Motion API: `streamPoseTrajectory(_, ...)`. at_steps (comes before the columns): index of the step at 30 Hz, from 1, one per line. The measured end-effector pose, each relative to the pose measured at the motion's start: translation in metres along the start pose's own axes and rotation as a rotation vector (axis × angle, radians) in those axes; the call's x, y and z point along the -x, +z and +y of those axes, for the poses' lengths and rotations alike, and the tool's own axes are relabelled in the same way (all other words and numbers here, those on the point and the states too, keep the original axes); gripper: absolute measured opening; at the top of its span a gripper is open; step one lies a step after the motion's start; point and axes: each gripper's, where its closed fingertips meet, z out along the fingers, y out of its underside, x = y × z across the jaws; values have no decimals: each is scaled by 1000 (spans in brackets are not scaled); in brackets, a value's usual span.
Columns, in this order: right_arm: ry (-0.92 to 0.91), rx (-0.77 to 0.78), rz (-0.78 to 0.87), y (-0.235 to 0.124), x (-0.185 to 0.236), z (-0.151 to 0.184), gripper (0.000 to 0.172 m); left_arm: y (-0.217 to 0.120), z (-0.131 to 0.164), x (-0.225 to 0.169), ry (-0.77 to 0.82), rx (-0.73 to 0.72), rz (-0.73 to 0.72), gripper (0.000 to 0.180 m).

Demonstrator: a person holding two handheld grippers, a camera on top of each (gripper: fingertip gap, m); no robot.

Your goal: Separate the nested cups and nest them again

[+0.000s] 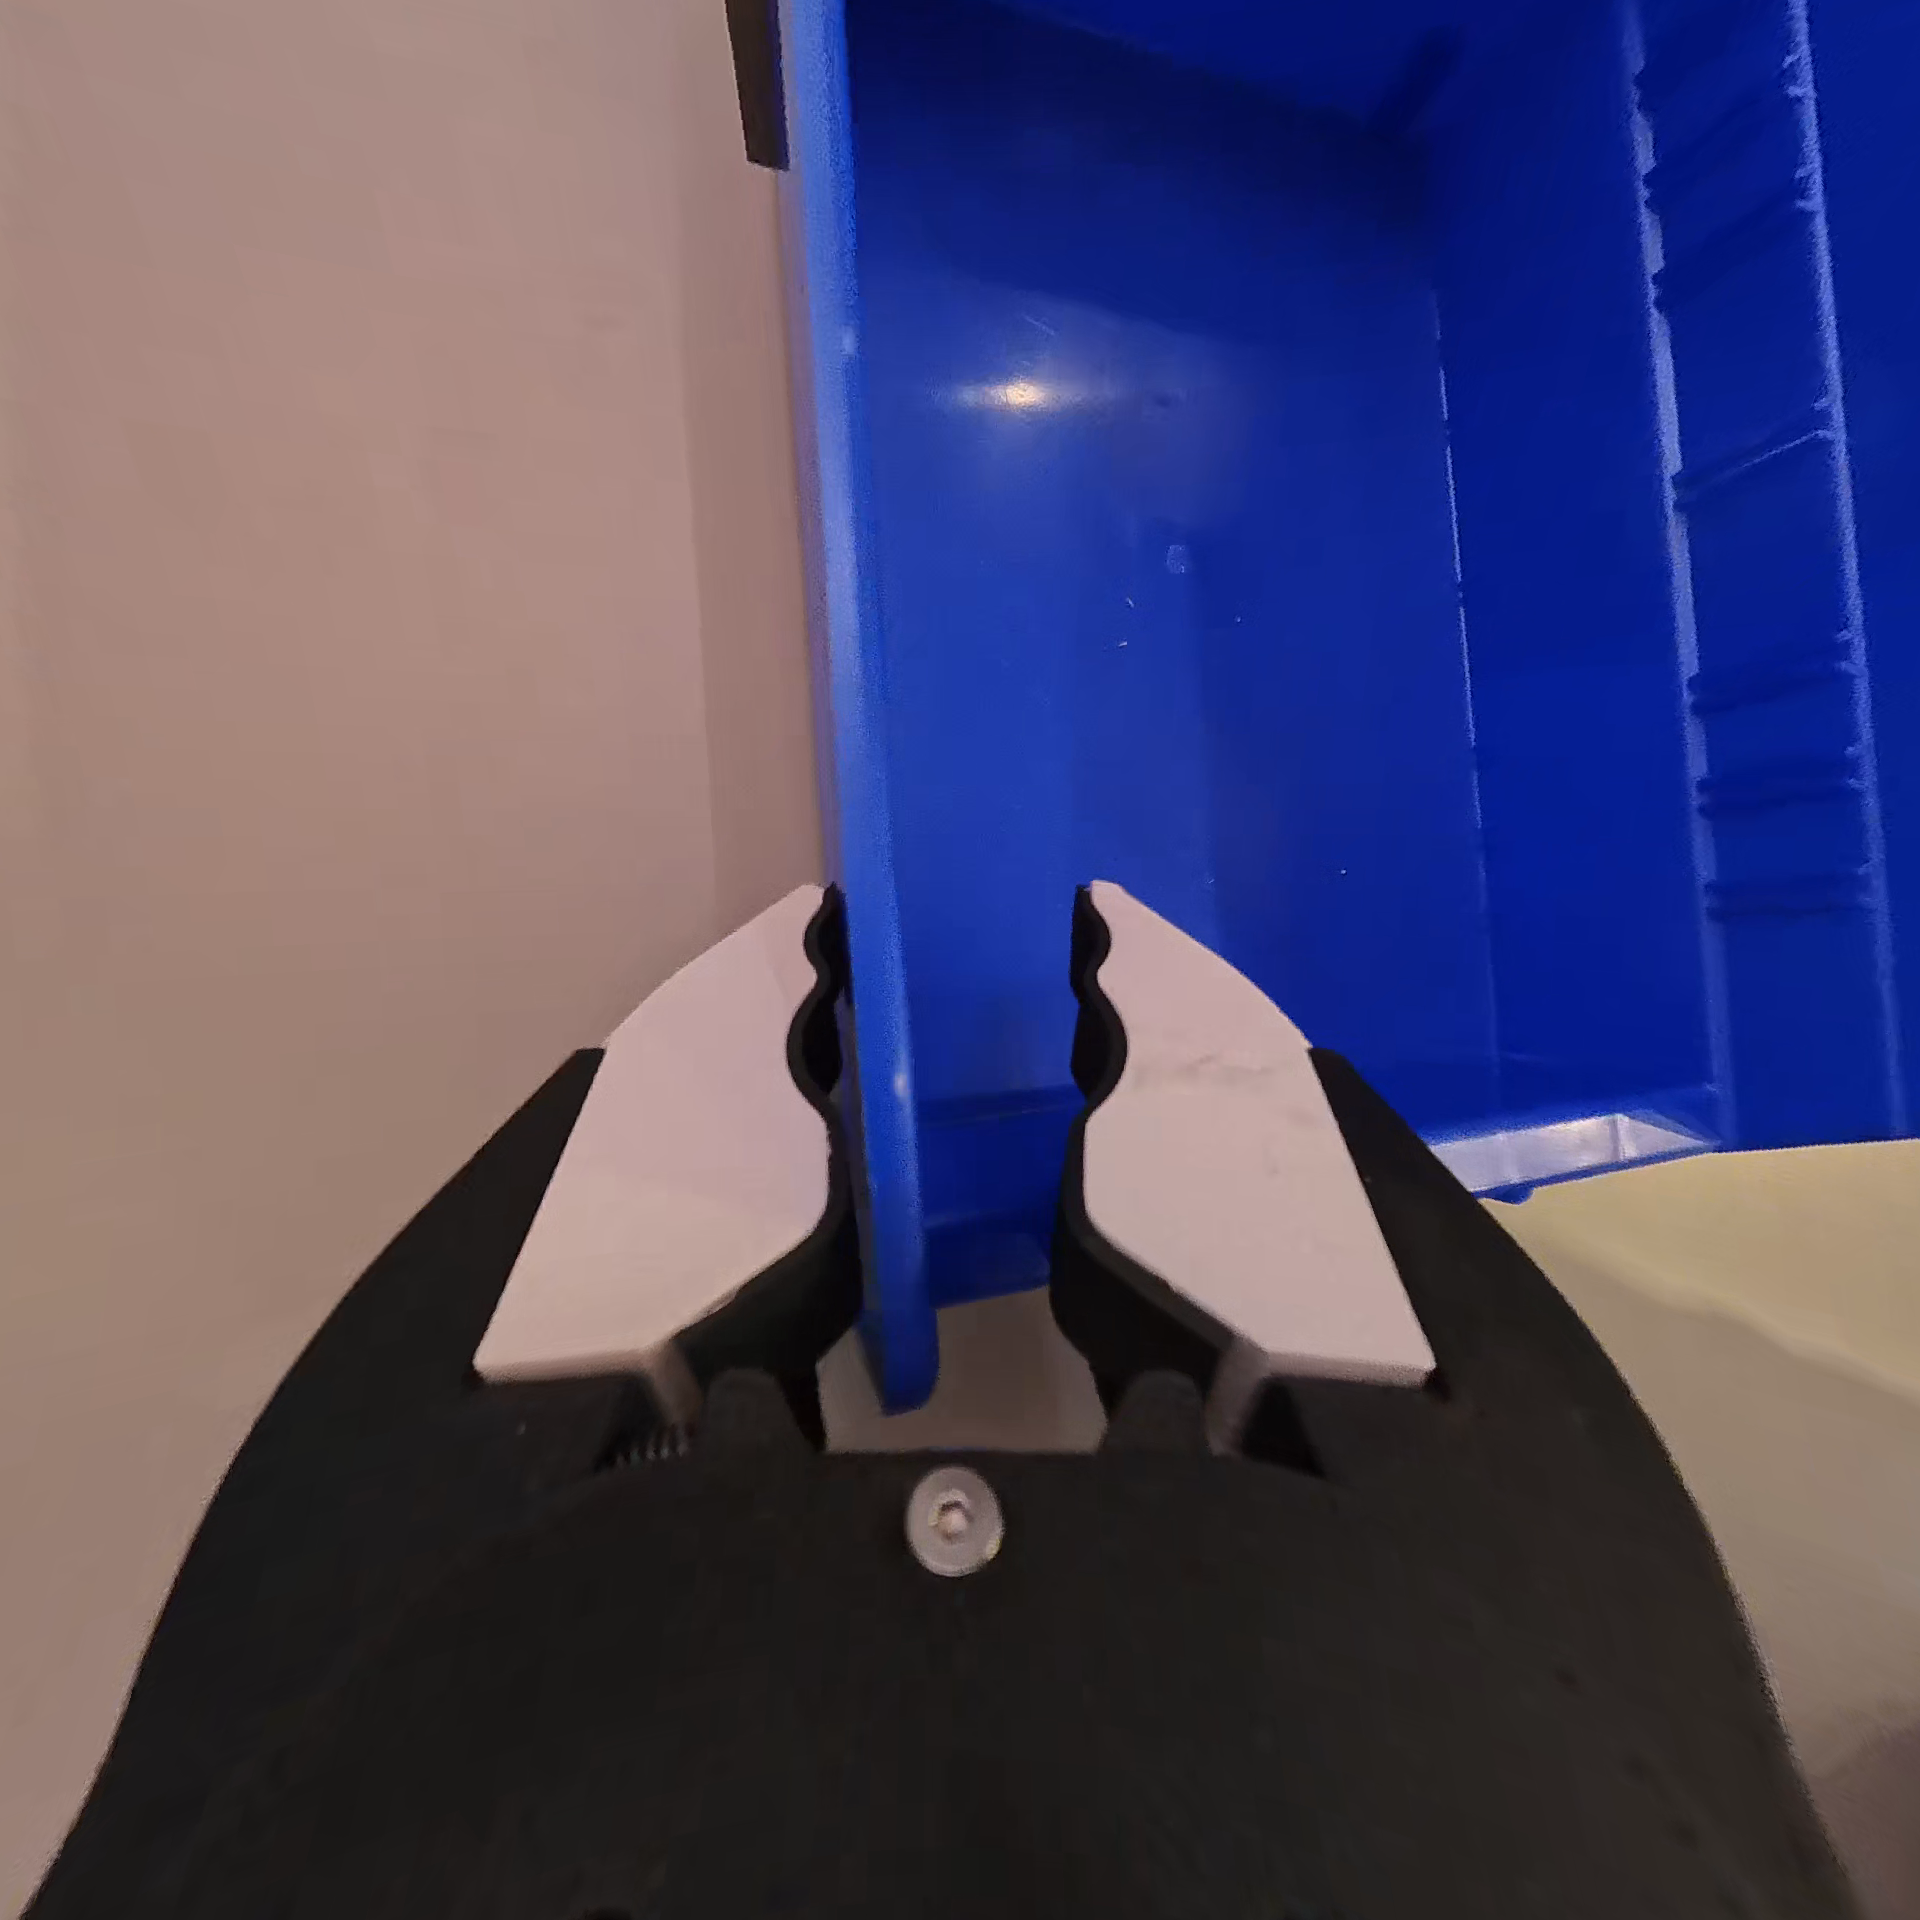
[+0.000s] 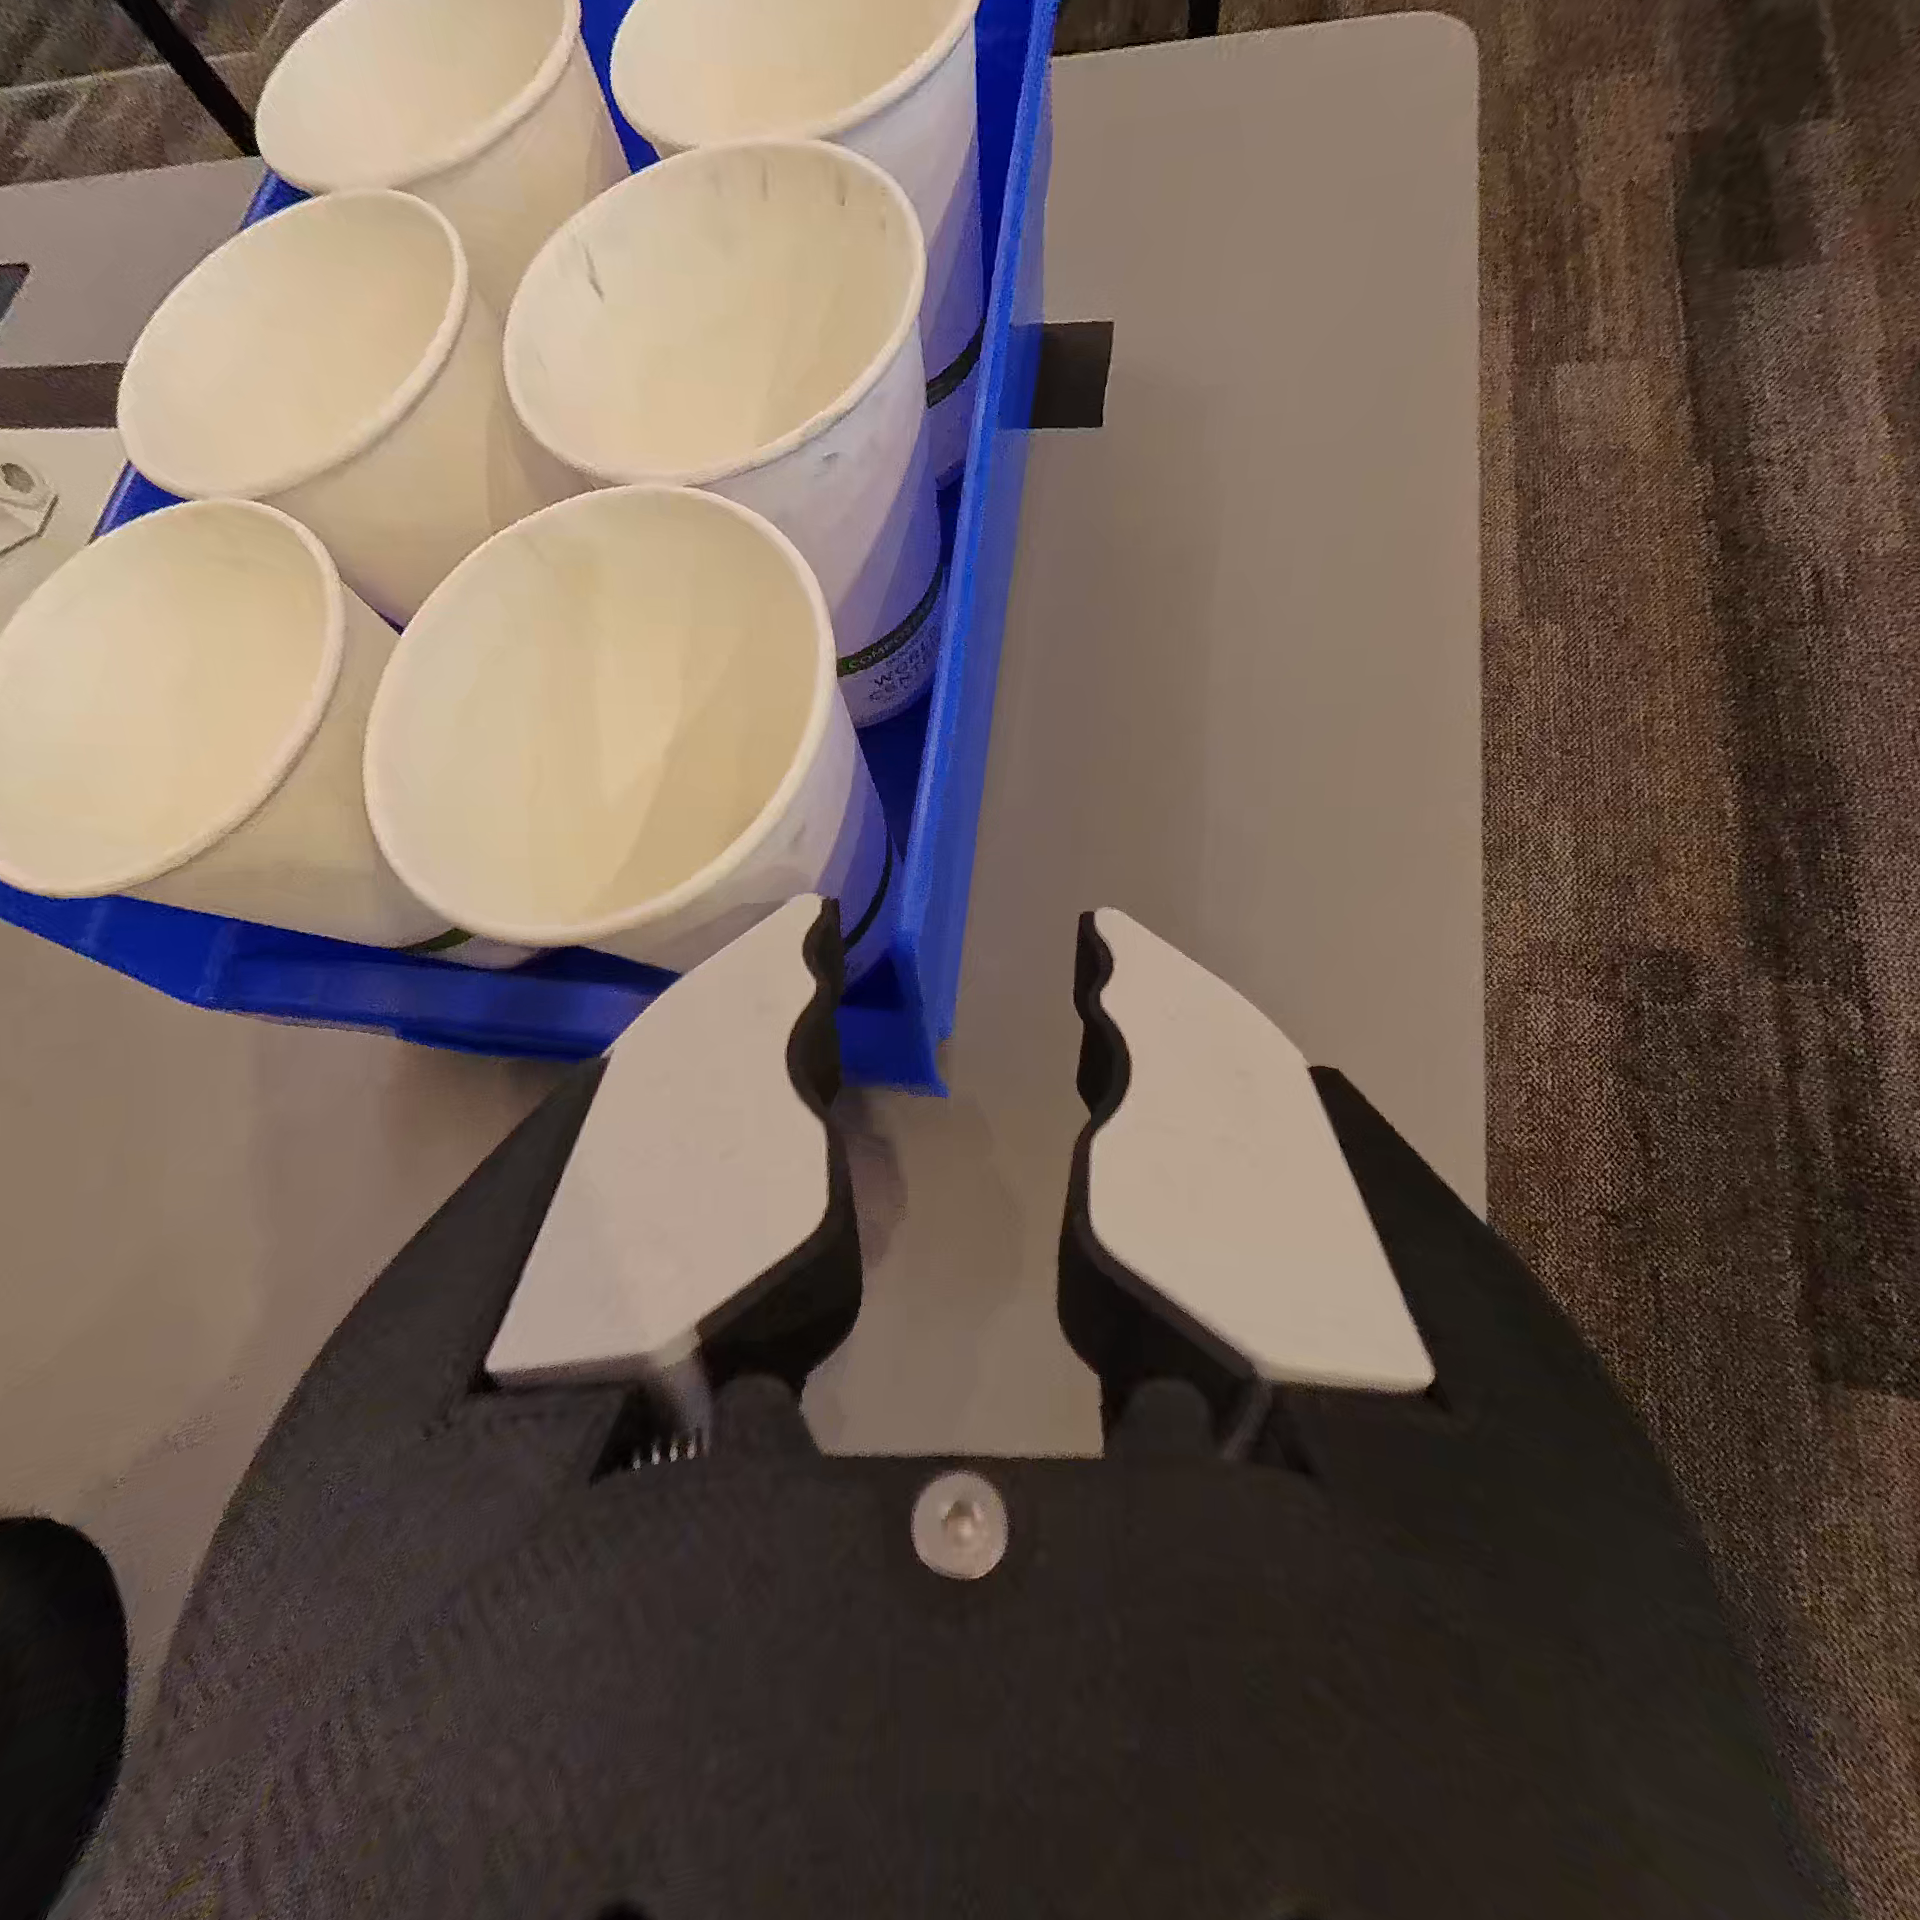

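6 white paper cups (image 2: pixel 623 717) stand upright in a blue bin (image 2: pixel 966 665) on the grey table (image 2: pixel 1247 623), packed in 2 rows and touching. The right gripper (image 2: pixel 954 914) hovers over the bin's near right corner, jaws spread, nothing between them. The left gripper (image 1: pixel 954 894) is also spread, straddling a blue bin wall (image 1: pixel 883 1039): left pad against it, right pad apart.
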Motion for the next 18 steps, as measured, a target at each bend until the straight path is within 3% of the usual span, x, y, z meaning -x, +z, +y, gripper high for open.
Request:
streamPoseTrajectory(7,-49,33,12,27,7,1,5,0,-2,6,-51,36,6,23)
streamPoseTrajectory(18,-145,34,-88,28,-1,-2,3,3,-2,0,35,123,-26,6)
